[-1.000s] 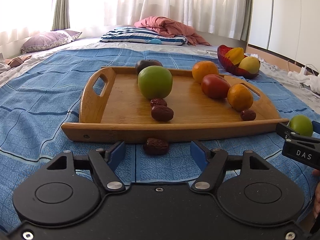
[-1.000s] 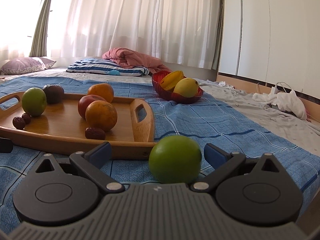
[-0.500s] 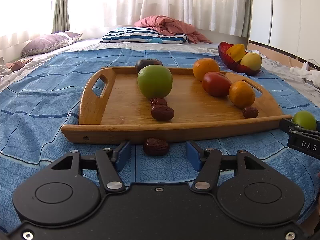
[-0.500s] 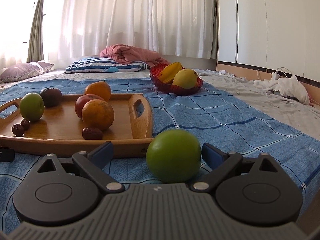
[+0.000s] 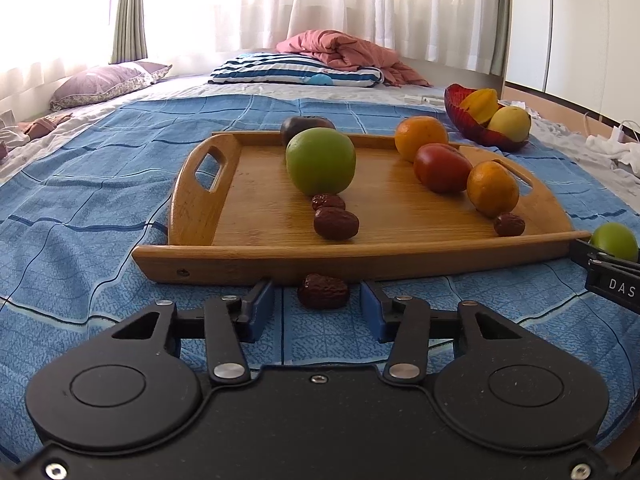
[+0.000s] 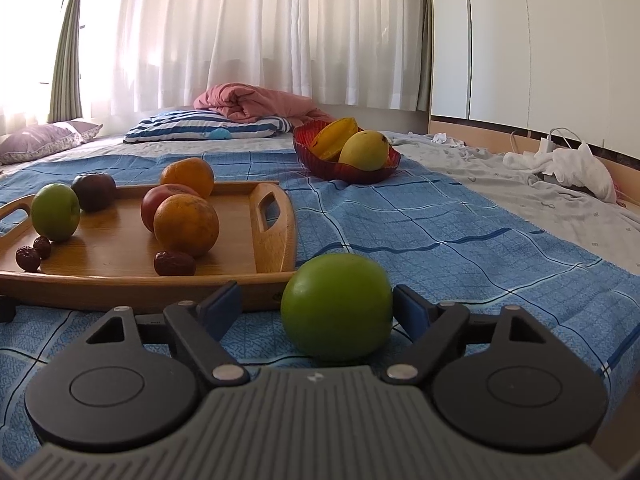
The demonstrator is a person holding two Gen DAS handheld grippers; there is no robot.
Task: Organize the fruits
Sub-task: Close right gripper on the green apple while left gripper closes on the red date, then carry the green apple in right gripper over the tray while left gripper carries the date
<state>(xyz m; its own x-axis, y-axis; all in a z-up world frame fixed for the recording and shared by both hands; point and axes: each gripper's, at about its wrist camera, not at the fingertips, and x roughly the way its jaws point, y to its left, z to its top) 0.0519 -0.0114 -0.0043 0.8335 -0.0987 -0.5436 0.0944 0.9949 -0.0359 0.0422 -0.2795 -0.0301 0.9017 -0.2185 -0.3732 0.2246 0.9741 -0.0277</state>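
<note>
A wrinkled red date (image 5: 323, 291) lies on the blue bedspread just in front of the wooden tray (image 5: 280, 268). My left gripper (image 5: 316, 306) straddles the date; its jaws are closing, with a gap still showing on each side. A green apple (image 6: 338, 306) sits on the bedspread off the tray's (image 6: 120, 284) right front corner. My right gripper (image 6: 317, 294) is around the apple with its jaws closing. Its right pad is at the apple's skin and its left pad is still apart. The tray holds another green apple (image 5: 320, 166), a dark plum, two oranges, a red fruit and three dates.
A red bowl (image 6: 344, 170) with a starfruit and a mango stands beyond the tray on the right. Pillows and a pink quilt (image 5: 340, 50) lie at the bed's far end. White clothes (image 6: 568, 164) and a cable lie by the wardrobe wall on the right.
Both grippers' jaws have narrowed, the left around the date and the right around the green apple. Neither fruit has moved, and both hands have stayed nearly in place.
</note>
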